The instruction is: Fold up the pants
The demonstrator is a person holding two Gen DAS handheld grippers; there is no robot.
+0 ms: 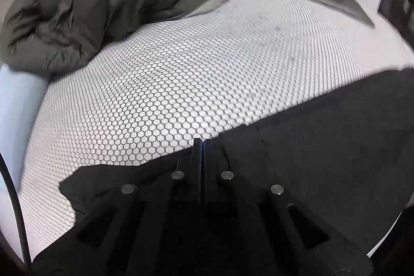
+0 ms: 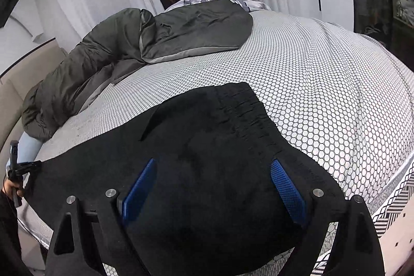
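Right wrist: soft black pants [image 2: 207, 146] on honeycomb-patterned bed [image 2: 323, 84], between wide right claw [image 2: 214, 188]; left claw [image 1: 202, 144] clamped tight at pants' edge.

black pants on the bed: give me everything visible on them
The black pants look like soft, matte, fleece-like fabric. A gathered elastic waistband runs along the right end, and a diagonal fold line crosses near the middle. They lie spread flat on the honeycomb-print bedcover, apart from the olive jacket. The left gripper, jaws shut, sits at the pants' edge; whether it pinches cloth is unclear. The right gripper hangs open above them.
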